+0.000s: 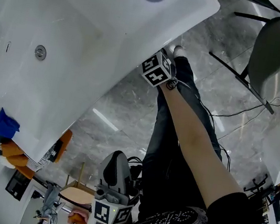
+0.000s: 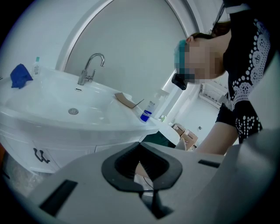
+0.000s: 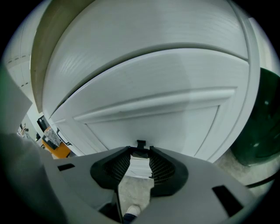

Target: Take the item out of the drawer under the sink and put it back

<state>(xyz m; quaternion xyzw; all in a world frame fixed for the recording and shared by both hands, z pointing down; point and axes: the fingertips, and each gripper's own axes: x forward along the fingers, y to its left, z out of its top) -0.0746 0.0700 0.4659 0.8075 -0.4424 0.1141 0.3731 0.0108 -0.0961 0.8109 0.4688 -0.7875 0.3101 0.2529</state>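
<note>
The right gripper point(image 3: 141, 154) reaches under the sink point(image 1: 77, 13), its jaws slightly apart and empty, tips just short of the small black handle point(image 3: 141, 144) on the closed white drawer point(image 3: 153, 118). The item inside is out of sight. The left gripper point(image 2: 140, 148) hangs back, jaws together, empty.

— The sink point(image 1: 64, 27) is white all over. What sits on its rim?
— A blue cloth point(image 1: 6, 124) and a clear bottle point(image 2: 148, 109) with a blue base (its print is too small to read).
— And below the sink?
— A white cabinet front point(image 3: 153, 109) with a black handle point(image 3: 141, 143), over a grey veined floor point(image 1: 129, 112). Beside the sink, a black top point(image 2: 247, 109) dotted white.
</note>
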